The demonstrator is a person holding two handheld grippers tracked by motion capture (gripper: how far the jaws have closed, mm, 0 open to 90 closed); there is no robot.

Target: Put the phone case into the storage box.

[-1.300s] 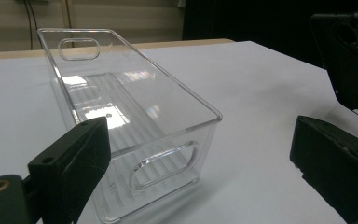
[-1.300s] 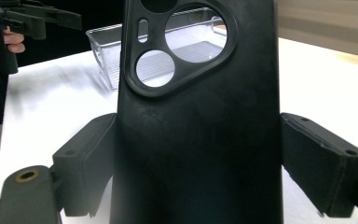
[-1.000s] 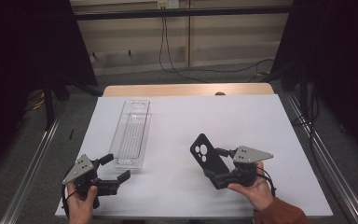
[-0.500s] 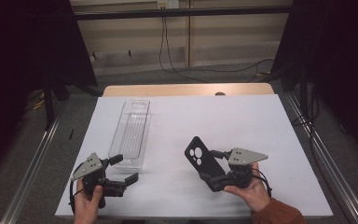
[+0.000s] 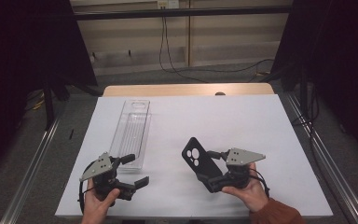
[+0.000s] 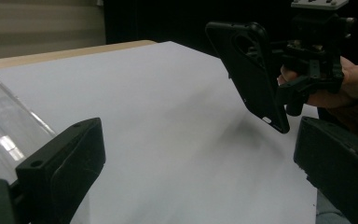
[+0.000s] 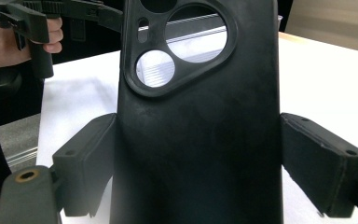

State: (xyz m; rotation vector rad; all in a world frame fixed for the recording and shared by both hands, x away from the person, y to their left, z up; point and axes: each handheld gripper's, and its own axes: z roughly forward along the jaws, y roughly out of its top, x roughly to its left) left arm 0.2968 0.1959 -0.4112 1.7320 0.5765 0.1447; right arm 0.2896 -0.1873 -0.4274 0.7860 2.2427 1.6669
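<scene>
A black phone case (image 5: 199,163) with a camera cut-out is held tilted above the white table (image 5: 242,121). My right gripper (image 5: 210,171) is shut on it, a pad pressed to each long edge. In the right gripper view the case (image 7: 196,116) stands upright between the jaws of this gripper (image 7: 196,175). My left gripper (image 5: 135,170) is open and holds nothing, at the near left by the end of a clear plastic tray (image 5: 133,133). The left gripper view looks between its own open jaws (image 6: 198,179) at the case (image 6: 254,70) farther off.
The clear tray (image 6: 0,130) lies lengthwise on the table's left side. A wooden strip (image 5: 186,89) runs along the far edge. Metal rails (image 5: 32,163) flank the table. Cables hang at the back wall.
My left gripper has moved a little to the right, near the tray's near end. The right gripper and the case have hardly moved.
</scene>
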